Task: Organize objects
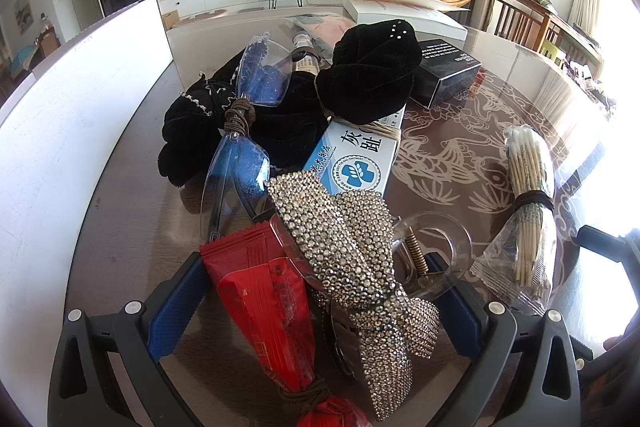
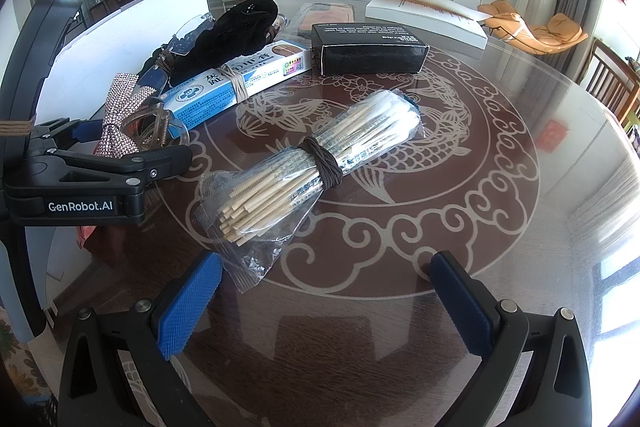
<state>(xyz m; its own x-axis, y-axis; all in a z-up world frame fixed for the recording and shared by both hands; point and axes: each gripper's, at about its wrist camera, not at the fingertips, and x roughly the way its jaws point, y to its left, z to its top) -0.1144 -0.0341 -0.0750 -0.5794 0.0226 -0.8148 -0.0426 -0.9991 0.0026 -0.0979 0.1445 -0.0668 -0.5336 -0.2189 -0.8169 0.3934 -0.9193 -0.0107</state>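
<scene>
My left gripper (image 1: 316, 267) is open, and a rhinestone bow clip (image 1: 352, 251) and a red packet (image 1: 264, 307) tied with a band lie between its blue pads (image 1: 172, 307). Beyond them sit clear blue-tinted glasses (image 1: 240, 155), a blue-and-white ointment box (image 1: 360, 155) and black velvet hair pieces (image 1: 368, 75). My right gripper (image 2: 324, 259) is open just short of a banded bag of cotton swabs (image 2: 316, 163) on the table. The right wrist view shows the left gripper (image 2: 136, 143) at far left, over the bow clip (image 2: 120, 115).
The round glass-topped table (image 2: 440, 147) has a fish pattern. A black box (image 2: 372, 47) and a white box with an open lid (image 2: 424, 15) stand at the back. A white board (image 1: 60, 131) runs along the left edge. Wooden chairs (image 2: 612, 83) stand to the right.
</scene>
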